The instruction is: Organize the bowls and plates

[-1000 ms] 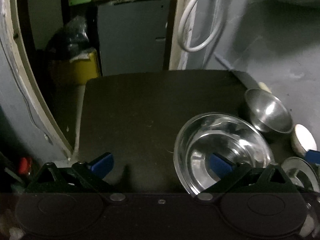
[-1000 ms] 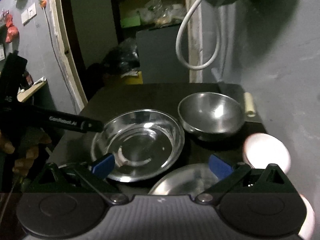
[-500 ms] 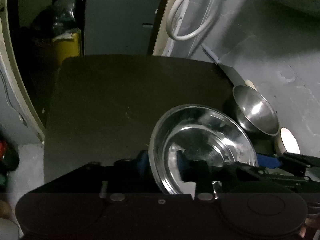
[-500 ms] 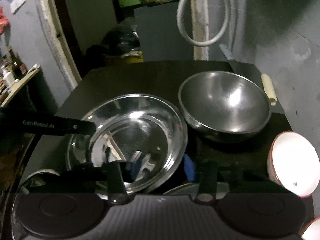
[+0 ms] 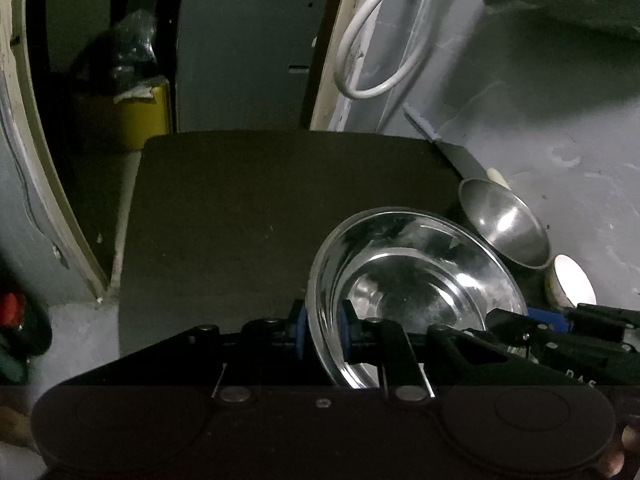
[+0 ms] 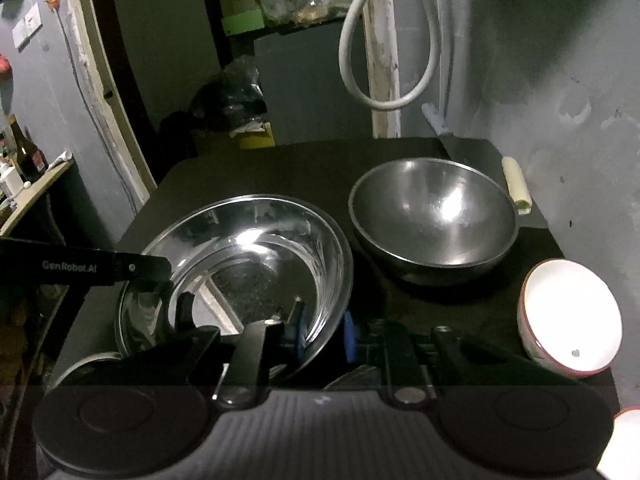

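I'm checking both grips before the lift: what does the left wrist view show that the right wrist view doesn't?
Only the left wrist view: the left gripper shut on the shiny bowl's near rim, one finger outside and one inside; its jaws have just been closing. A yellow bin stands behind the table.

Only the right wrist view: the right gripper shut on the opposite rim, its jaws also just closed, plus a wall switch and a side shelf.

Both: the shiny bowl, matte bowl, white bowl, dark table, white hose.
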A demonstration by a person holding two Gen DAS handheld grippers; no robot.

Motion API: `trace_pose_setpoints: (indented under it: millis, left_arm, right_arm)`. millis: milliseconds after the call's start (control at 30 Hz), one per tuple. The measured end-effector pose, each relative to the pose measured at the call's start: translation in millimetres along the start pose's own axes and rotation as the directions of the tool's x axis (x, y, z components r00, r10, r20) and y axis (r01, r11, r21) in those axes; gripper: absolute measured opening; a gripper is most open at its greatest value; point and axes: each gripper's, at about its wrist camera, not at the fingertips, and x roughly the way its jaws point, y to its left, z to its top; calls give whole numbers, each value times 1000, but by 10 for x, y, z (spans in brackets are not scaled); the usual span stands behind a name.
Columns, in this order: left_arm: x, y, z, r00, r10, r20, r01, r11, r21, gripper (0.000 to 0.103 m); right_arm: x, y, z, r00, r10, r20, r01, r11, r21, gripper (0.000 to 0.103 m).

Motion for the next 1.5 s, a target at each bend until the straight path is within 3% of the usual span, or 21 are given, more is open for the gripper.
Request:
trace_pose_setpoints:
  millis: [400,767,1000,1500]
  left_arm:
    - [-589,-41,-346,999,38,24,-39,998,54,18]
    - [-1004,44,-914,997,70,-25,-68,996,53,20]
    - [-1062,45,-1121,993,103,-50,-100,993,69,23]
    - [-965,-35,-1162,987,135,-88,-126,987,102,24]
  right_arm:
    - [-564,327,-198,999,36,36,-34,998,-55,22]
    - [-882,626,-656,996,82,-37,-85,993,-84,22]
    - [-965,801,-844,995,74,-71,-82,989,-119,23]
    - [-945,968,-924,997,16,-81,-31,981,-191,32]
